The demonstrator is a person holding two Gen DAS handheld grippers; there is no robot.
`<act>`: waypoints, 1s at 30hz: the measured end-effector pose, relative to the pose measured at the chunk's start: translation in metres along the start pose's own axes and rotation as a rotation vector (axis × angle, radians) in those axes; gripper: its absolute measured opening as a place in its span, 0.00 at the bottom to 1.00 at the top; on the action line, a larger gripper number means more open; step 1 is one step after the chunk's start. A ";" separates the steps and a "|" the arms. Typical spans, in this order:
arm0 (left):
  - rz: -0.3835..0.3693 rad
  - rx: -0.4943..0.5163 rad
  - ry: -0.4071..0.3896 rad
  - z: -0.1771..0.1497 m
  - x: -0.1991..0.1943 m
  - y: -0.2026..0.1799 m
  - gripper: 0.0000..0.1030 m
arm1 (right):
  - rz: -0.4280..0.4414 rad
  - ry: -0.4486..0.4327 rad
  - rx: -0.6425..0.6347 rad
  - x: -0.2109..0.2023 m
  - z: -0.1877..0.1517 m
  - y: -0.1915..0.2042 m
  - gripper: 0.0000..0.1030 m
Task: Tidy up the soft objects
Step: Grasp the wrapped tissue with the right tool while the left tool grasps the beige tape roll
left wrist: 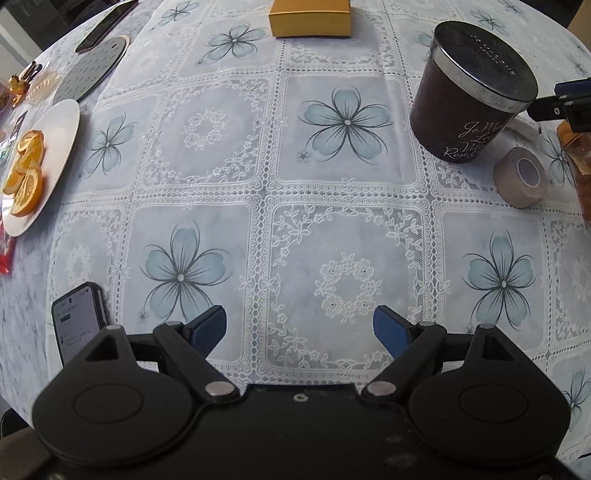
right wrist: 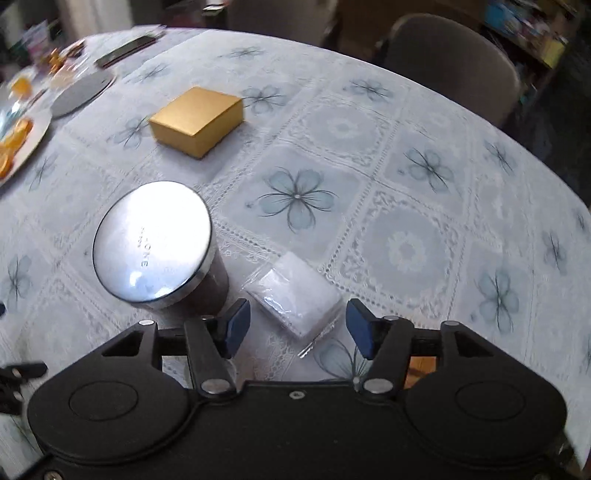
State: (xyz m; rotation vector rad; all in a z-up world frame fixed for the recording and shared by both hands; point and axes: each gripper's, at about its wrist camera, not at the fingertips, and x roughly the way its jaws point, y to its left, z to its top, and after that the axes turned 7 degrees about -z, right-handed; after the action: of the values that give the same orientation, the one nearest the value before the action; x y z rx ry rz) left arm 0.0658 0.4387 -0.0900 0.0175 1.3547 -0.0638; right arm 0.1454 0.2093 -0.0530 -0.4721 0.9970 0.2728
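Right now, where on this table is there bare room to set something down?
The widest bare cloth lies between the plate of orange slices, the gold box and the dark candle jar. More is free beyond the jar toward the chair. It is crowded around the jar: a tape roll and a white packet sit close by it.

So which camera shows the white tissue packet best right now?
The right wrist view: the tissue packet lies whole on the tablecloth just ahead of the open right gripper, beside the dark jar. The left wrist view shows only a white sliver behind the jar.
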 end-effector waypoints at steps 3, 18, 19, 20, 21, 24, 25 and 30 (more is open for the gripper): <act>0.006 -0.057 0.011 -0.005 0.000 0.000 0.84 | 0.029 -0.003 -0.145 0.012 0.003 0.006 0.55; -0.043 -0.172 -0.014 0.007 -0.006 -0.073 0.84 | 0.189 0.061 -0.184 0.053 0.008 -0.018 0.51; -0.051 -0.168 -0.023 0.011 -0.006 -0.080 0.84 | 0.191 0.066 -0.147 0.050 0.007 -0.023 0.51; -0.057 -0.164 -0.033 0.014 -0.007 -0.087 0.84 | 0.193 0.057 -0.103 0.044 0.006 -0.031 0.51; -0.060 -0.156 -0.041 0.021 -0.006 -0.096 0.84 | 0.193 0.045 -0.066 0.036 0.004 -0.038 0.51; -0.074 -0.147 -0.071 0.036 -0.005 -0.116 0.85 | 0.176 0.006 0.025 0.010 -0.006 -0.059 0.51; -0.075 -0.153 -0.078 0.041 -0.003 -0.122 0.85 | 0.167 -0.007 0.054 0.001 -0.009 -0.067 0.51; -0.073 -0.211 -0.086 0.068 0.009 -0.146 0.85 | 0.153 -0.068 0.191 -0.037 -0.032 -0.097 0.51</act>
State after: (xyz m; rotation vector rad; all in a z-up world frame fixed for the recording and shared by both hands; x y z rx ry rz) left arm 0.1263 0.2890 -0.0809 -0.2103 1.2703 0.0169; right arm 0.1438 0.1093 -0.0111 -0.2119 0.9834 0.3250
